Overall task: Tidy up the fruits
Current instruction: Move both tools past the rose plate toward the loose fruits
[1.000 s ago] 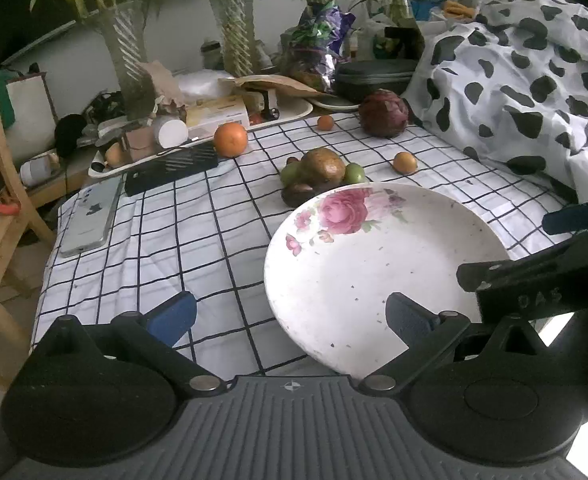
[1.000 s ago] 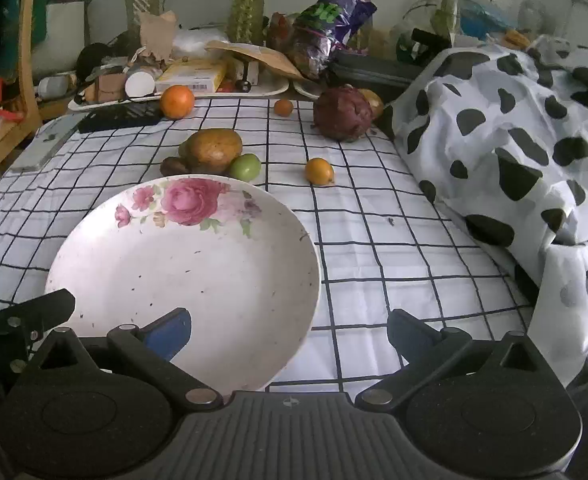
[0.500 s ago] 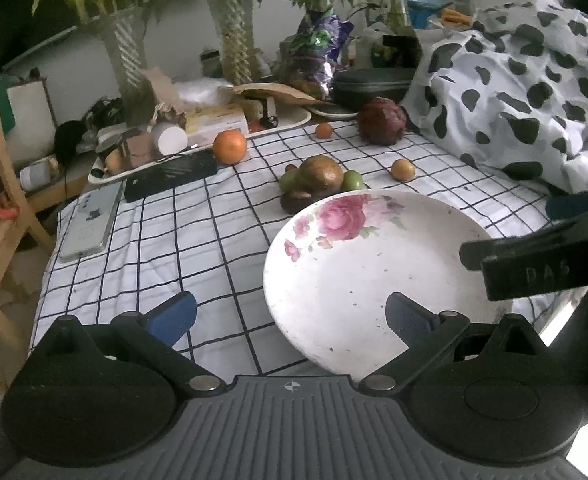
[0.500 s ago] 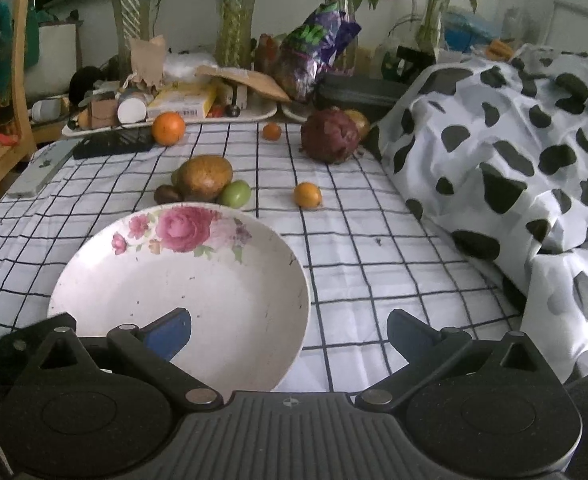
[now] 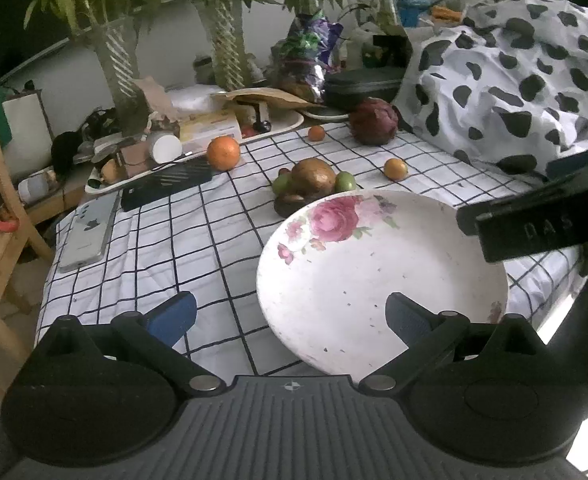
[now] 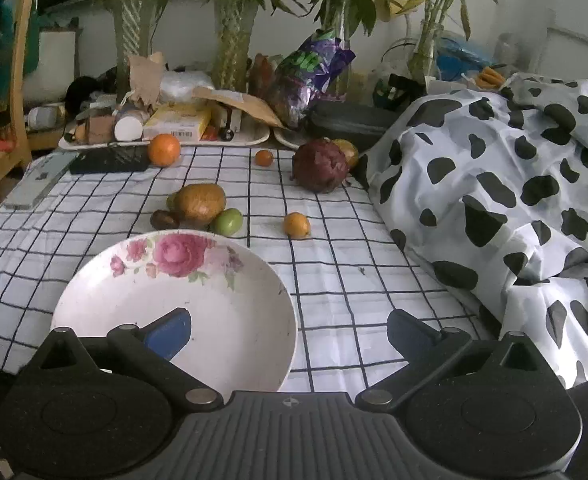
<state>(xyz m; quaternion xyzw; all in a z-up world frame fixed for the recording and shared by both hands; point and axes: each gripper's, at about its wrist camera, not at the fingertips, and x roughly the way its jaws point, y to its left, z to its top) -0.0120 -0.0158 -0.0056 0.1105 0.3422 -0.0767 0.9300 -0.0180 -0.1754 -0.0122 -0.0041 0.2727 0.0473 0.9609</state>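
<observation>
Hovering low at the bottom of each view, the left gripper and the right gripper both stand with their blue pads spread wide and nothing between them. The flowered plate sits in the lower middle of both views on the checked cloth, bare of fruit, its rose print on the far side.

The fruit lies scattered above it in the frame. A brown mango rests just past the plate's far rim, its long axis running left to right and tipped slightly up toward the right in the right wrist view. A green fruit touches it on the right and a dark fruit sits at its left. A small orange fruit lies alone to the right, an orange and a tiny orange fruit sit in the upper middle, and a dark red cabbage-like ball lies beside the spotted blanket.

As I judge it, the risks lie in the cluster and the round shapes. Taking the mango end to end could exceed the opening, so a grip across its short width looks safer. Nudging it may send the green fruit rolling. The small round fruit could squirt from the pads and run off the cloth's edge.
</observation>
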